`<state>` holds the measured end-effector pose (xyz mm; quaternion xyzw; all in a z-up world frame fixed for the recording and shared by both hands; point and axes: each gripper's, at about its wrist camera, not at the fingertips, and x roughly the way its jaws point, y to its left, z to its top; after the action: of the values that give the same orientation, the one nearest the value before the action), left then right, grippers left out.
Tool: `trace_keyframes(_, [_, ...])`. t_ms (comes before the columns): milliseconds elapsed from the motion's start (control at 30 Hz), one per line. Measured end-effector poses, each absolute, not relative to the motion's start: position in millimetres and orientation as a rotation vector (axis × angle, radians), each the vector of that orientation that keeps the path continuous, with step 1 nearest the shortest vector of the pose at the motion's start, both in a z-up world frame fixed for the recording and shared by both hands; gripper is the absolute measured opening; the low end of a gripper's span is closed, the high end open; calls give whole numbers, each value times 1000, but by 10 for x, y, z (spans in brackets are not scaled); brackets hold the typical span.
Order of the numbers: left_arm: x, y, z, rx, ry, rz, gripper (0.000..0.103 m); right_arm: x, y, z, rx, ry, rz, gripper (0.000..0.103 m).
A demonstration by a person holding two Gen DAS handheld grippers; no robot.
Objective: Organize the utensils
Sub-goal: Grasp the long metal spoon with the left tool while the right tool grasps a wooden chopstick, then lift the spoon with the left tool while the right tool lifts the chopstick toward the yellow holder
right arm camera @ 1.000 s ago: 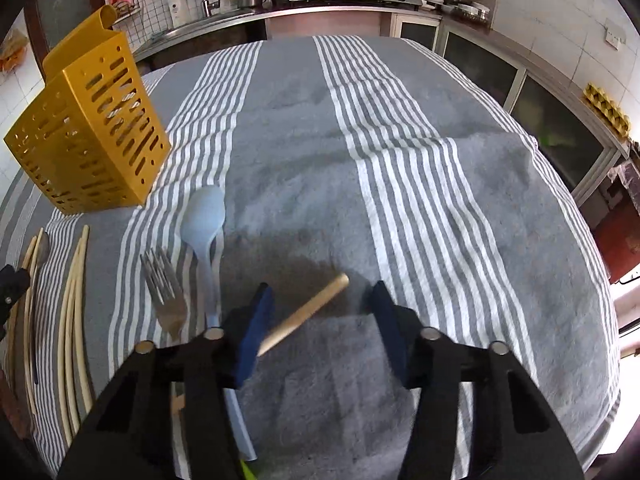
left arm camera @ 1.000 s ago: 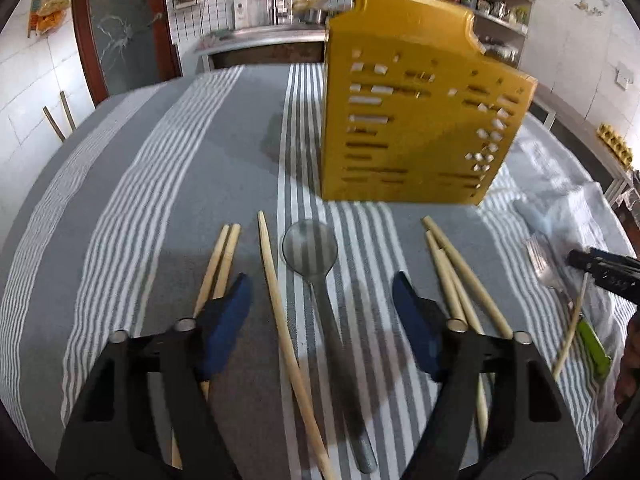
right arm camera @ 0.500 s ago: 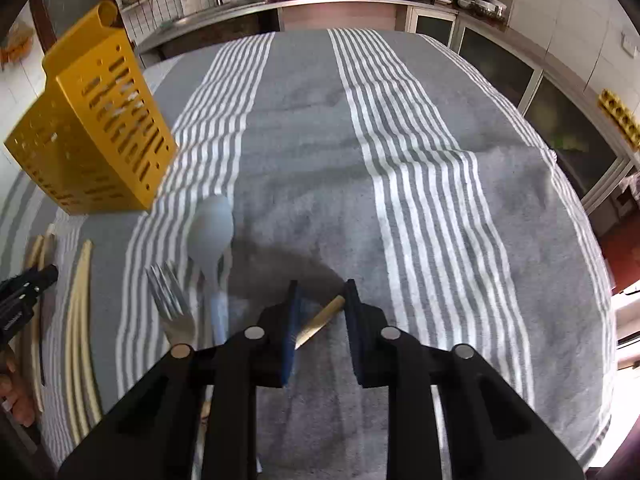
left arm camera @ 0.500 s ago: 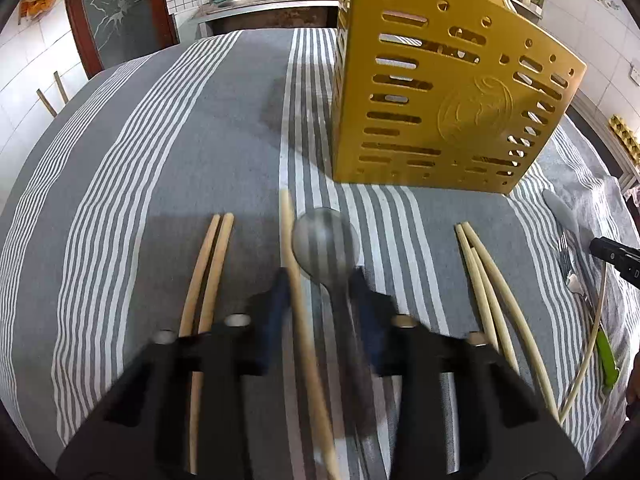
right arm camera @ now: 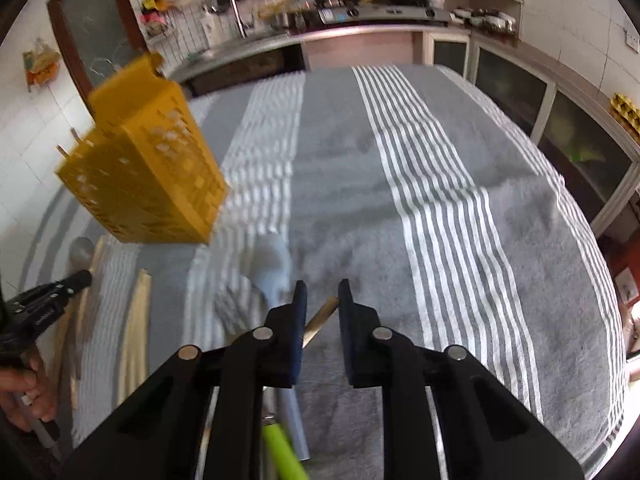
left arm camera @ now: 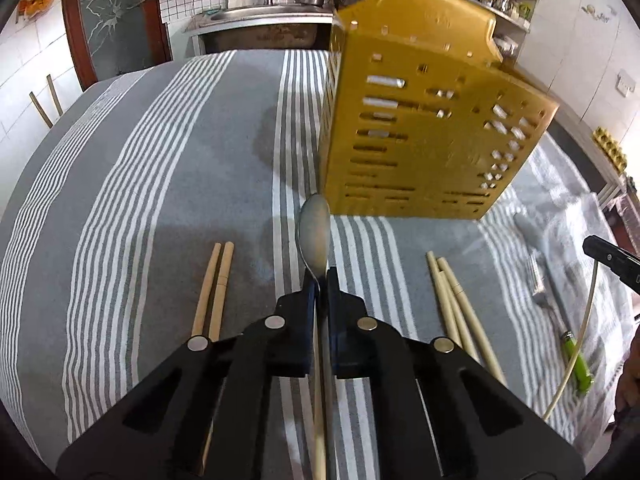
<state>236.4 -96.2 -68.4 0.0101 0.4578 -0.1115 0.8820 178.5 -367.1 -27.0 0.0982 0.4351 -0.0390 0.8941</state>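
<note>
Left hand-held gripper (left arm camera: 320, 280) is clamped tight on the neck of a metal spoon (left arm camera: 314, 232). The shiny oval bowl pokes out past the blue pads, right in front of the yellow slotted utensil holder (left arm camera: 420, 128); a pale chopstick (left arm camera: 319, 440) also runs under the jaws, can't tell if it's pinched too. On the grey striped towel covering the worktop (left arm camera: 160, 160), a pair of tan chopsticks (left arm camera: 216, 288) lies just left of that gripper, and a bundle of cream ones (left arm camera: 456, 304) to its right.

Further right, the right hand-held gripper (right arm camera: 322, 300) has a wooden chopstick (right arm camera: 320, 318) angled between its pads, jaws closing on it; it touches the left pad, but the right pad looks apart from it. Just left of it sit a pale blue plastic spoon (right arm camera: 272, 268) and a fork (right arm camera: 232, 304), both badly motion-blurred. A lime green handle (right arm camera: 280, 452) is cut off under the gripper body.
</note>
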Motion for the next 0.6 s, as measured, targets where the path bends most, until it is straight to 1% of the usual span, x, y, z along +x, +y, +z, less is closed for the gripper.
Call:
trace_keyframes(333, [2197, -862, -379, -19, 882, -255, 4, 1591, -3415, 212, 213, 747, 39, 11])
trace_keyframes(600, [1994, -839, -80, -13, 807, -280, 4, 1334, -3220, 570, 209, 670, 113, 9])
